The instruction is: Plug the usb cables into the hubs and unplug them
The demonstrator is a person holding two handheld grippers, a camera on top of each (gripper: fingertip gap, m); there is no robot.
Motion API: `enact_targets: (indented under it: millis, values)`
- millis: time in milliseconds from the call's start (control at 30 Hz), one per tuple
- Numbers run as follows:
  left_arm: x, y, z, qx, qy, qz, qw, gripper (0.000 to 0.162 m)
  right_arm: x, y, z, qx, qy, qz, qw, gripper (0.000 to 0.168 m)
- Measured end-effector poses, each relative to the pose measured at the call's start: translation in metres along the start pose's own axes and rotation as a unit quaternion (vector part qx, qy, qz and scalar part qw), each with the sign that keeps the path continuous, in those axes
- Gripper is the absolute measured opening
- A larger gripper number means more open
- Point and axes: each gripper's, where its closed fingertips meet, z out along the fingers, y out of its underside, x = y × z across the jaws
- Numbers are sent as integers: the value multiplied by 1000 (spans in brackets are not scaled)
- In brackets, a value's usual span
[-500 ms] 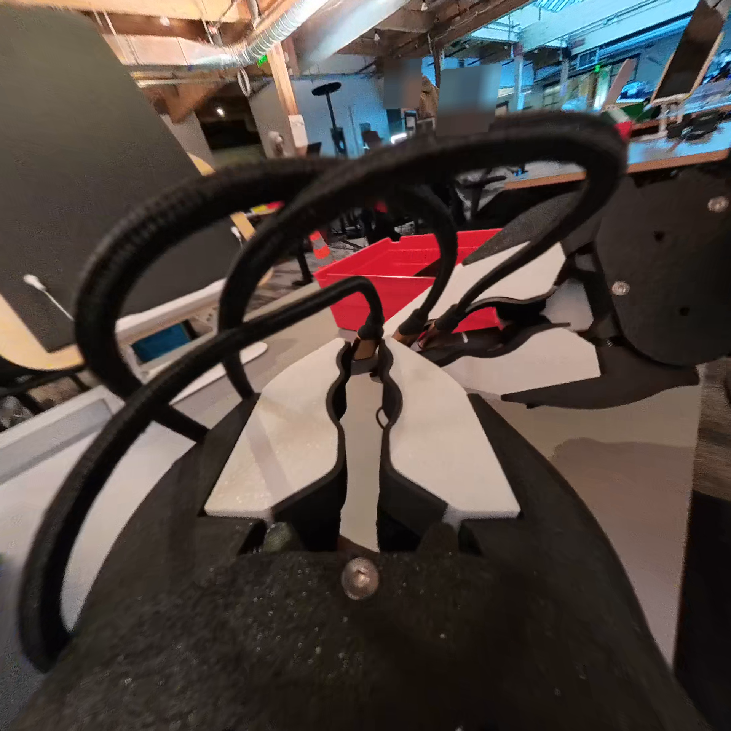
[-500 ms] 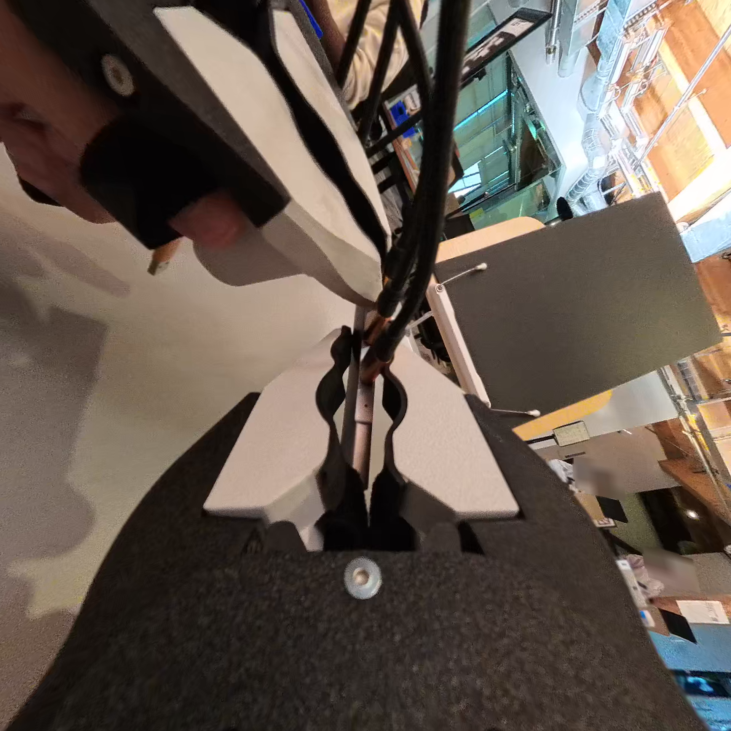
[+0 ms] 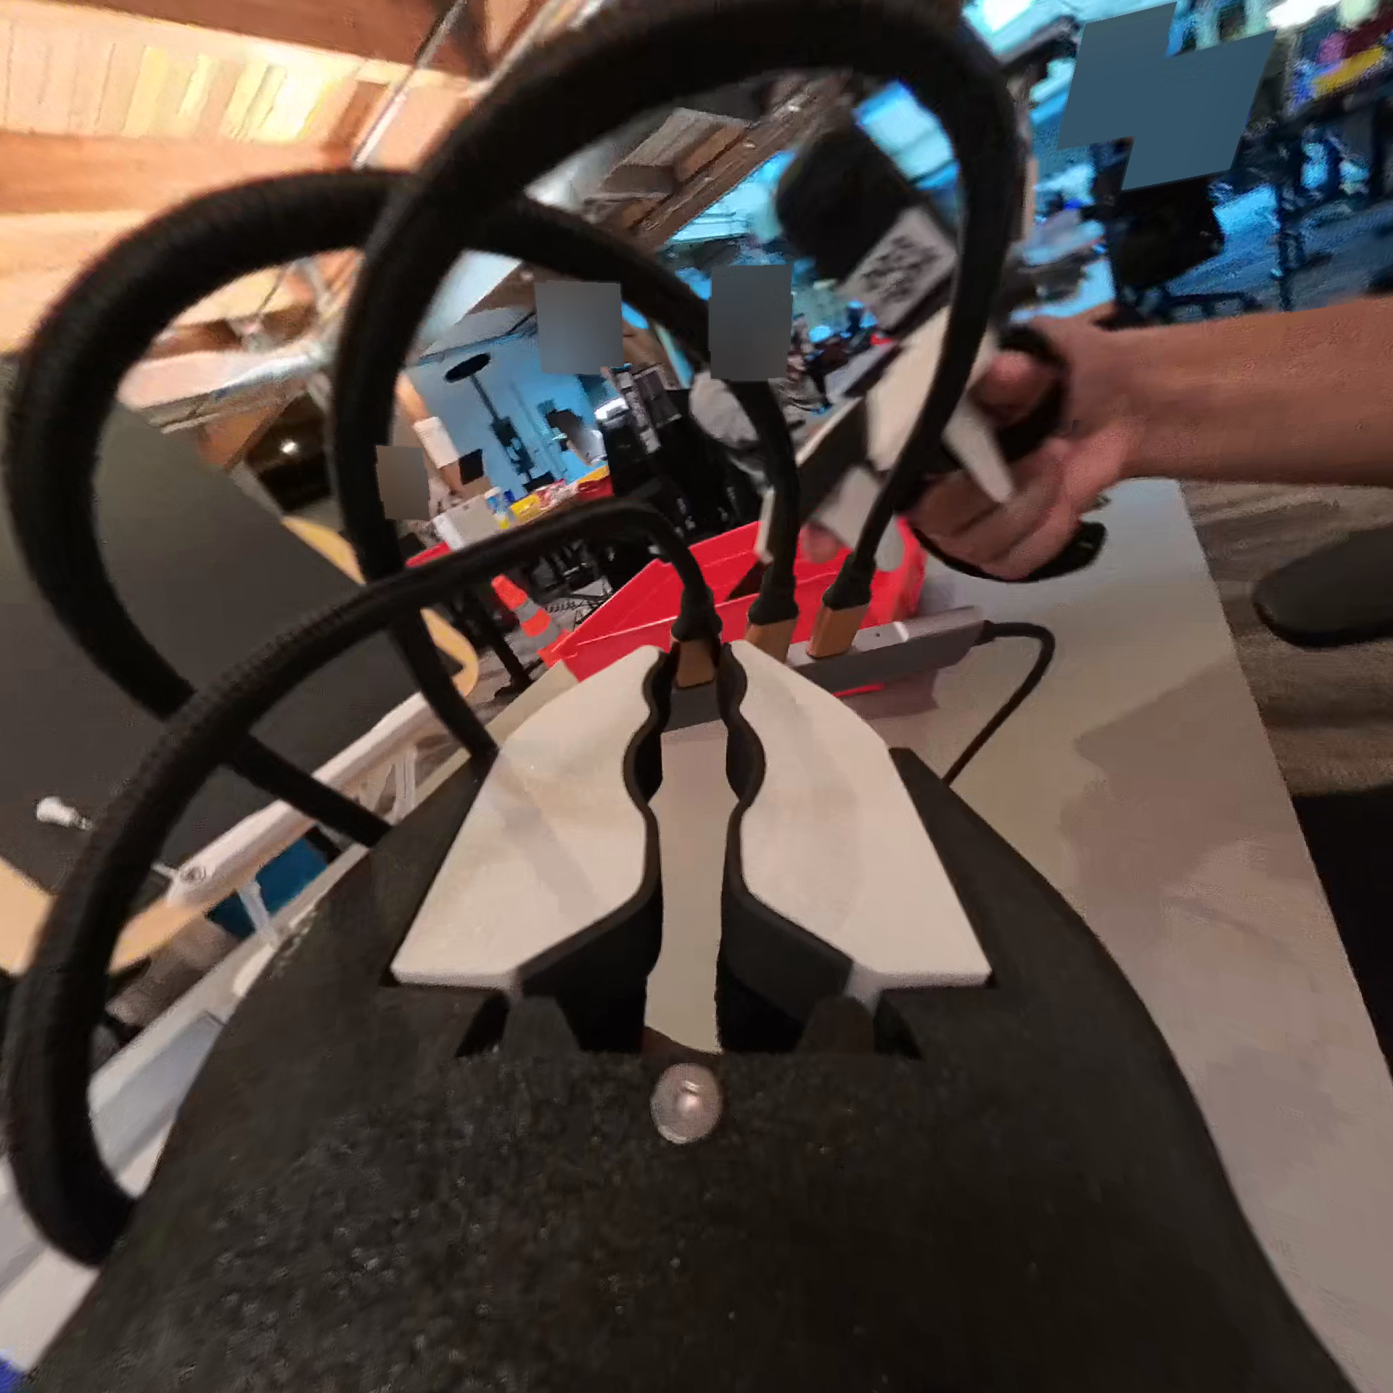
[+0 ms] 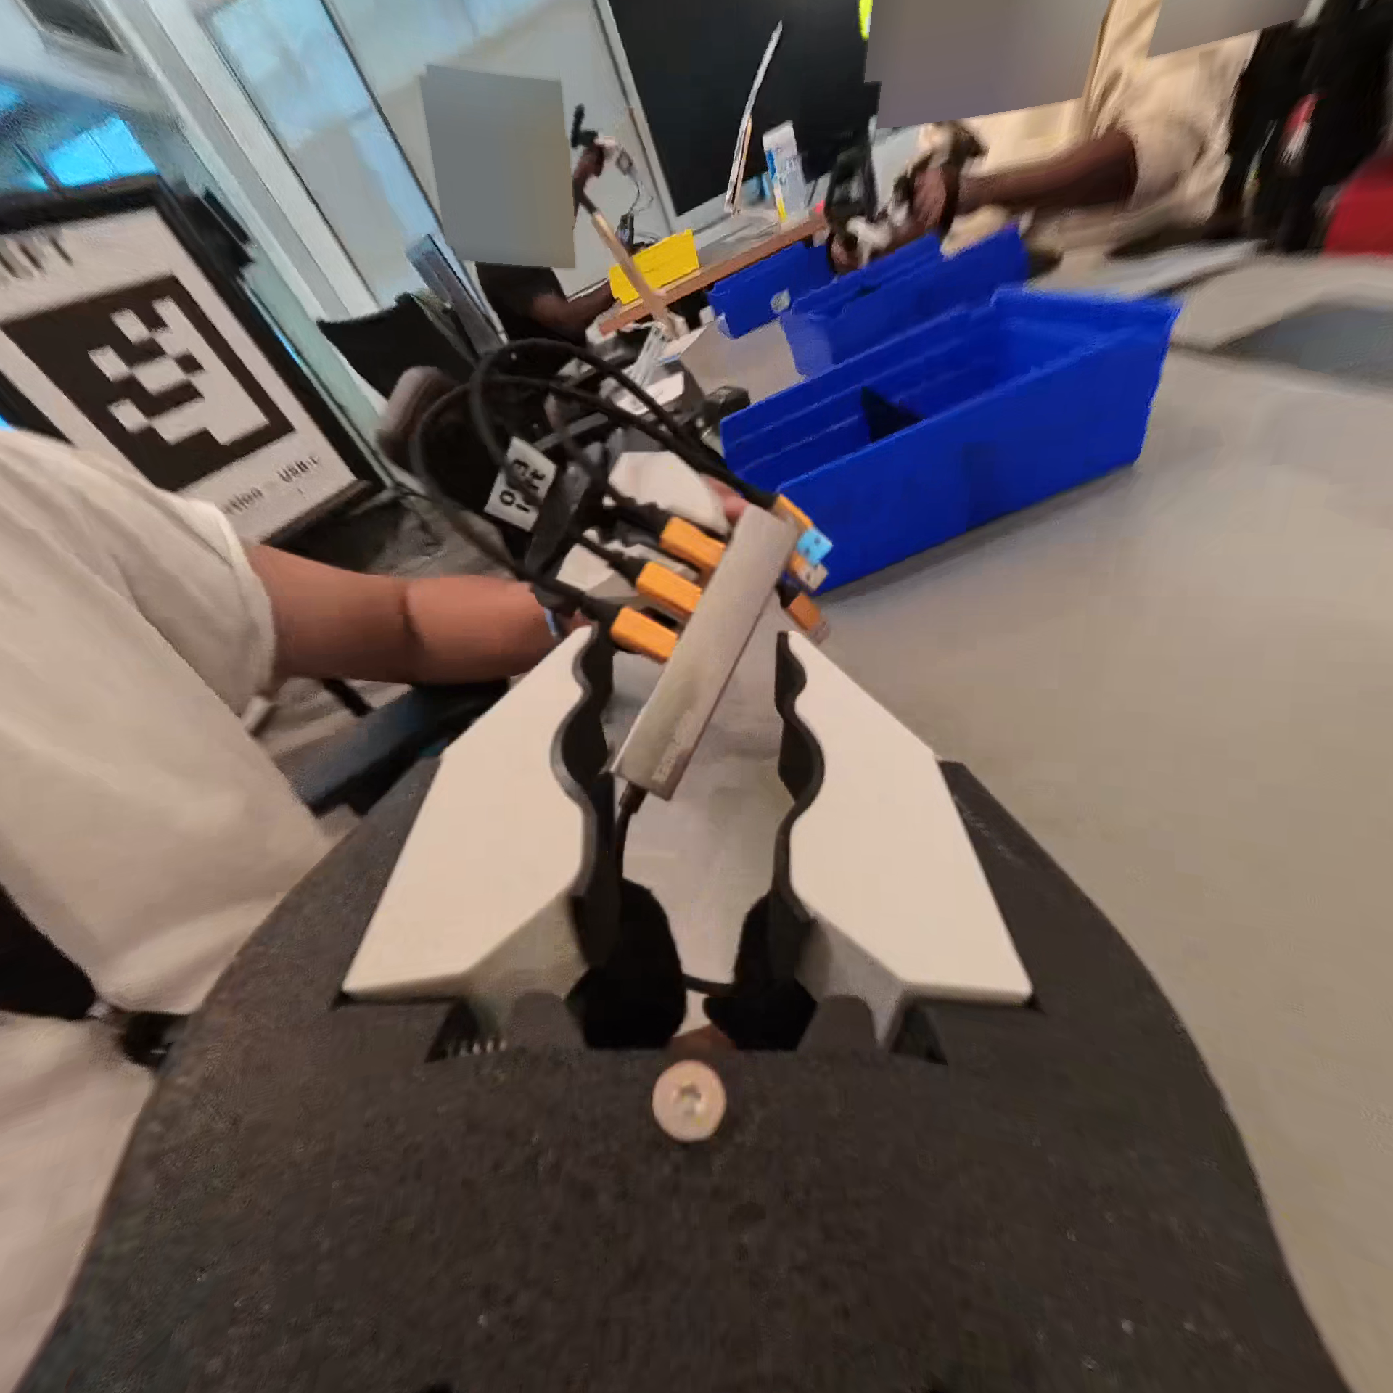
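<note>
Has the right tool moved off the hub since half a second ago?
Yes. Against the red bin, the right tool has pulled up and back from the hub, now over the bin's far end.

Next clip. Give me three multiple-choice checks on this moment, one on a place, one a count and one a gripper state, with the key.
1. In the left wrist view, where is the red bin?
A) beyond the grey hub
B) in the person's hand
C) under the gripper's base

2. How many copper-coloured plugs on black cables show in that view?
A) one
B) three
C) six

3. How does the right gripper stand?
A) shut on the hub
B) shut on a cable
C) open, with the hub between its fingers

Key:
1 A: the red wall rises behind the hub.
2 B: one plug sits between the left gripper tips, and two stand beside it in the hub.
3 C: in the right wrist view the fingers stand wide apart around the hub.
</note>
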Motion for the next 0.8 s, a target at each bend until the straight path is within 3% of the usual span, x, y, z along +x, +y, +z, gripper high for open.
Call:
enact_targets:
  millis: [167,267,333,467,633,800]
  values:
    - [21,-3,2,-15,25,105,994,12,1,36,31,-66,-43,74,994,49]
    - [26,-1,2,-22,24,129,991,11,-7,41,36,-59,-85,110,989,35]
    - [26,1,2,-22,23,127,991,11,-7,42,37,-53,-86,117,988,34]
    - [24,-1,2,-7,21,91,996,12,-3,38,37,-24,-92,139,986,24]
    - [15,2,5,-10,20,-21,1000,11,3,34,38,10,-95,171,981,21]
    - [24,-17,1,54,69,-99,991,10,-30,28,37,34,-236,266,934,21]
